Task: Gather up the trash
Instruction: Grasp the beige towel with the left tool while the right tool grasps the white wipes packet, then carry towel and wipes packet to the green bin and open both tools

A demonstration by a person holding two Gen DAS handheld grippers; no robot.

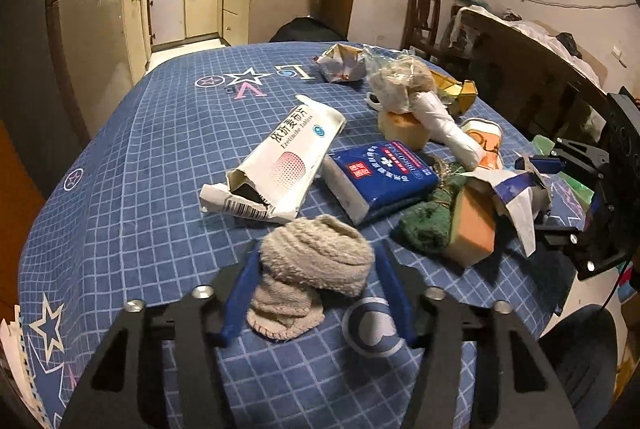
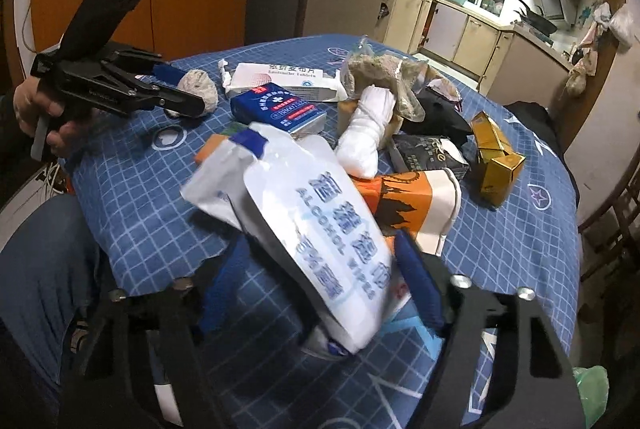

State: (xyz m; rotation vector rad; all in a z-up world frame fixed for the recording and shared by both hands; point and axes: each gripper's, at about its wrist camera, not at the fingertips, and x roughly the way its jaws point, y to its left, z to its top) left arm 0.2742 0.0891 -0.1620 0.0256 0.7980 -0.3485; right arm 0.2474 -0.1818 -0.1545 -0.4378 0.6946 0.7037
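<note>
Lying between left gripper [image 1: 316,269] pads, touching: beige rolled cloth [image 1: 312,269], frayed, on blue checked tablecloth [image 1: 140,169]. Right gripper [image 2: 316,281] straddles alcohol-wipes pack [image 2: 320,229]; grip unclear. Pill box [image 1: 280,161], tissue pack [image 1: 380,173] behind.

Black left tool [image 1: 316,293], blue pads [image 1: 394,289], silver screws; right tool [image 2: 320,293] alike.

Left gripper [image 1: 318,275] angled down, blue fingers [image 1: 236,303] close either side of rolled cloth [image 1: 316,261], contact unclear. Right gripper [image 2: 320,293] angled down, fingers flanking wipes packet [image 2: 312,229]. Hand [image 2: 36,109] at 9 o'clock grips left handle.
</note>
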